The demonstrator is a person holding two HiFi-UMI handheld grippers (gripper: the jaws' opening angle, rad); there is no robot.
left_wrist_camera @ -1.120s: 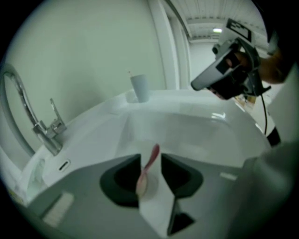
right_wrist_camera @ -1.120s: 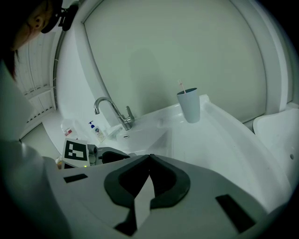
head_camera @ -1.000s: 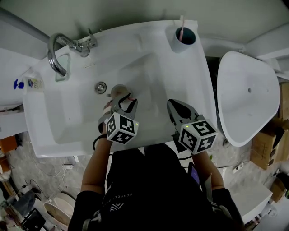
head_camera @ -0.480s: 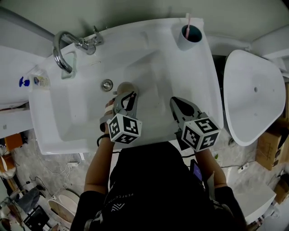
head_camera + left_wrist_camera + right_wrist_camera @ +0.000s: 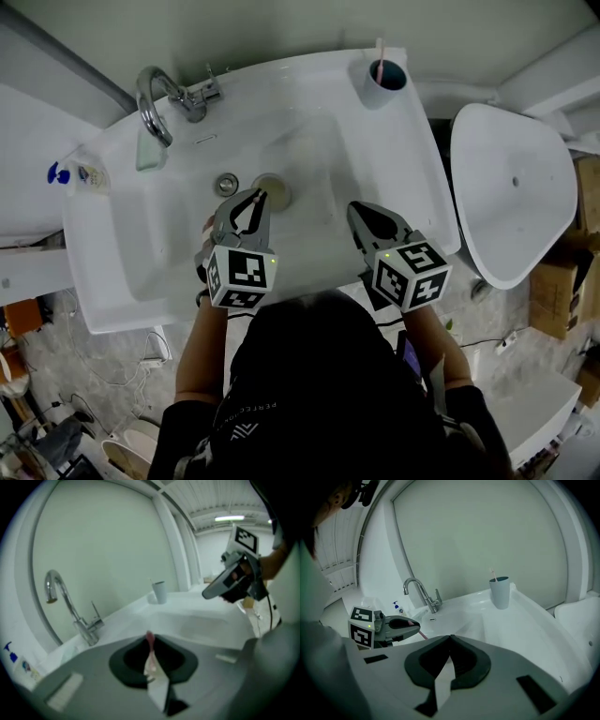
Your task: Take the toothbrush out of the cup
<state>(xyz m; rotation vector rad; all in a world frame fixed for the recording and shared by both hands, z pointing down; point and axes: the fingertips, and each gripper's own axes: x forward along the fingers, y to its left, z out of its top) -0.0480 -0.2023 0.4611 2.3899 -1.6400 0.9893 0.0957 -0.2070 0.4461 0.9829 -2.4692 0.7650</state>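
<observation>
This is a bathroom corner set up inside a storeroom. A white washbasin (image 5: 122,272) carries a chrome tap (image 5: 155,103) and a rinsing cup (image 5: 380,80), and cardboard boxes (image 5: 553,300) sit on the floor beside it.

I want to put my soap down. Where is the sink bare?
The sink is bare along its right rim, from the cup to the front edge, and along its left rim in front of the bottle. It is crowded around the tap and by the cup.
</observation>
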